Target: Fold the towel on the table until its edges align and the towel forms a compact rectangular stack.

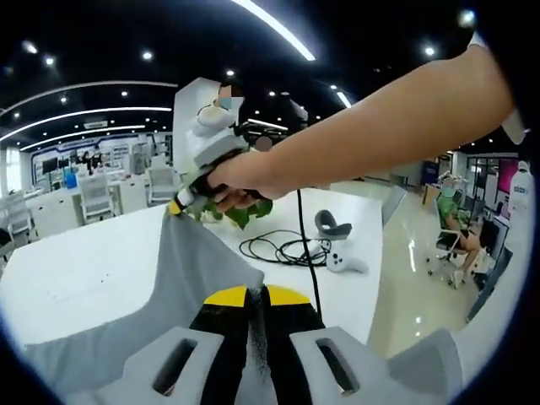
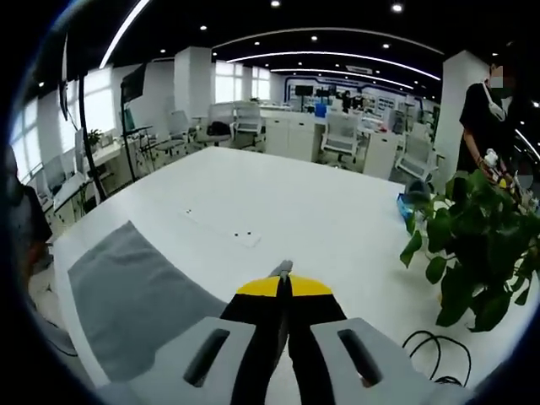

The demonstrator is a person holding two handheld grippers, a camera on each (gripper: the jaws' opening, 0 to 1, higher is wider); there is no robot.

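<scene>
The soft grey cloth towel (image 1: 181, 283) is lifted off the smooth white table (image 1: 76, 270), stretched lengthwise from the near left gripper (image 1: 256, 295) to the far right gripper (image 1: 179, 205). Both yellow-tipped pairs of jaws are pinched closed on its opposite edges. A green leafy plant (image 2: 472, 253) stands to the right.

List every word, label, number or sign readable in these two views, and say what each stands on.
None can be read.
The magenta wall panel in the left gripper view may carry print, but it is too small and blurred.
The towel, the table and both grippers carry no text.
</scene>
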